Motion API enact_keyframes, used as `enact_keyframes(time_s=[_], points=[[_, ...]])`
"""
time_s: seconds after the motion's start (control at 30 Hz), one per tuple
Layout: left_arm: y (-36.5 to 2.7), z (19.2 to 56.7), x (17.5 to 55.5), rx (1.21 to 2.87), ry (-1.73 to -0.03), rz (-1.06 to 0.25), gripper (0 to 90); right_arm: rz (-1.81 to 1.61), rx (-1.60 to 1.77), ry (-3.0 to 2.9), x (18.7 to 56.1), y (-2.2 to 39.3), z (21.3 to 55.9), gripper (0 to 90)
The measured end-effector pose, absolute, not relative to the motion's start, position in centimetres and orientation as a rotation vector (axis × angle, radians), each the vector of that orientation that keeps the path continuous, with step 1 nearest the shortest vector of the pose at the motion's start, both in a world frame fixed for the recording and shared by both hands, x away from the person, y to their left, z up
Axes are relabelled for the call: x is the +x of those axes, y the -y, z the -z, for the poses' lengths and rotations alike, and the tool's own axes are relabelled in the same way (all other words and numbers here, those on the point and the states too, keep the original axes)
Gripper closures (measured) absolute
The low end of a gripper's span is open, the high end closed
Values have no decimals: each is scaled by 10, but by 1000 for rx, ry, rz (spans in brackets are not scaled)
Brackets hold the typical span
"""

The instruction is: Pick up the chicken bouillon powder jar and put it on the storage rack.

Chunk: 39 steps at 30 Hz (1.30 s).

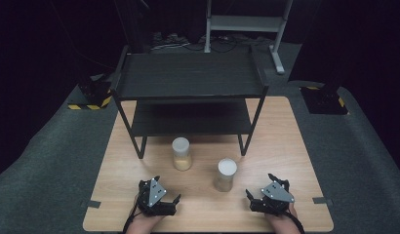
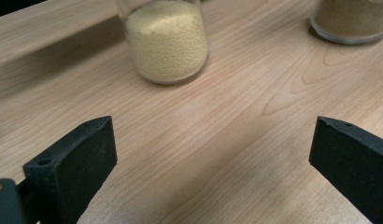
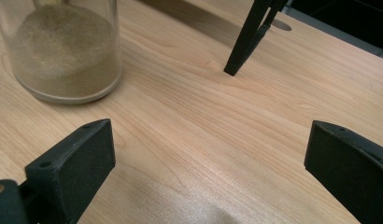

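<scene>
So there are 2 glass jars on the tabletop, both standing upright in front of the black 2-tier shelf rack (image 1: 188, 83). The jar of pale yellow grain (image 1: 181, 154) sits near the middle of the tabletop, just off the rack's front left leg; the jar of tan, sandy stuff (image 1: 227, 174) is a bit closer to the front edge and to the right of it. They're near each other but not touching.

The left gripper (image 1: 165, 201) rests by the front edge with its jaws spread wide and nothing between them. The right gripper (image 1: 259, 199) sits toward the front right corner, also wide open and empty.

My read on handling: smooth round glass, so slippery and breakable, and each jar looks about 2/3 full, so fairly heavy with the weight sitting low. I'd grab across the cylinder wall around mid-height, at or just above the fill line, squarely on the widest part so it can't squirt out. Keep it vertical; I can't tell how the tops are sealed.
</scene>
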<state>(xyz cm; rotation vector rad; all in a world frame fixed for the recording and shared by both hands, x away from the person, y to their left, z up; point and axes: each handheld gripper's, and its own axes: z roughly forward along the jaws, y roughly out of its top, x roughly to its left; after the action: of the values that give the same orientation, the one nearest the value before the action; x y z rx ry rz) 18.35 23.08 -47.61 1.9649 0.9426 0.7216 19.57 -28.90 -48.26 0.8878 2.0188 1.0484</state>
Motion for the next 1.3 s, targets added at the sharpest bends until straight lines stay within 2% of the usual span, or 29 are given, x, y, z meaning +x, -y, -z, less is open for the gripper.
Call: enact_keyframes(time_s=[0.8,1.3], points=[[-230,477,181,1983,-889,-736,19,-1031,926,-2010,195,291,481,6],[-237,478,182,1930,-903,-706,18,-1023,917,-2022,196,290,480,6]])
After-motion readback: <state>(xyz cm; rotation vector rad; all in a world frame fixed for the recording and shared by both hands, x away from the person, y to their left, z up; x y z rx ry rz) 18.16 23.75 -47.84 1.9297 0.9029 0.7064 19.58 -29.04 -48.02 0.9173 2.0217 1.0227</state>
